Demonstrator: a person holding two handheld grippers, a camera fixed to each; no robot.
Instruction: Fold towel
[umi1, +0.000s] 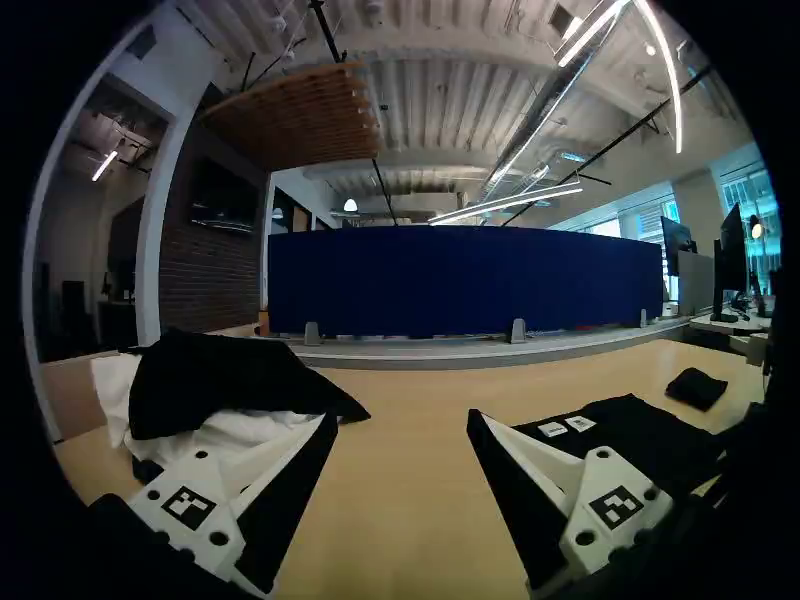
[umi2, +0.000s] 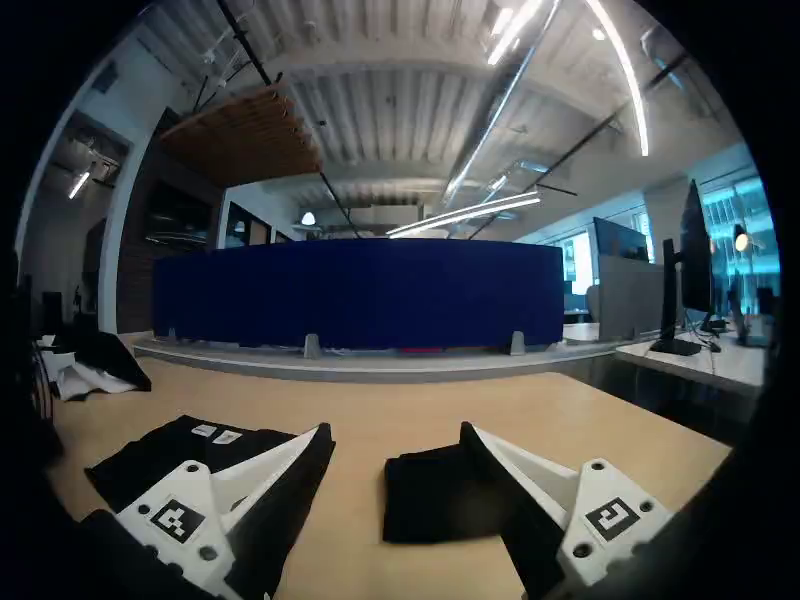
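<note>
- The towel (umi1: 620, 430), black with two small white tags (umi1: 566, 427), lies spread on the table (umi1: 420, 500) between the two tools. It is just ahead and to the right of the left gripper (umi1: 400, 417), and ahead and to the left of the right gripper (umi2: 395, 428).
- Both grippers hang low over the table with their jaws apart and nothing in them.
- I'd say no fold has begun on this towel. Each gripper should first go to a near corner, slide its lower finger under the hem and pinch a single layer.
- Lifting both corners together and level, then carrying them across to the far edge, should keep the fold square.
- A folded cloth (umi2: 425, 490), also black, sits right in front of the right gripper, partly behind its right finger. It looks finished and is best left alone.
- A pile (umi1: 210, 385) of black and white cloths lies ahead and to the left of the left gripper, close to its left finger.
- The towel's near edge is hidden behind the fingers, and its dark folds blur together, so I cannot tell whether it lies in one layer or where its corners are.
- A blue divider (umi1: 460, 280) closes off the far side of the table.
</note>
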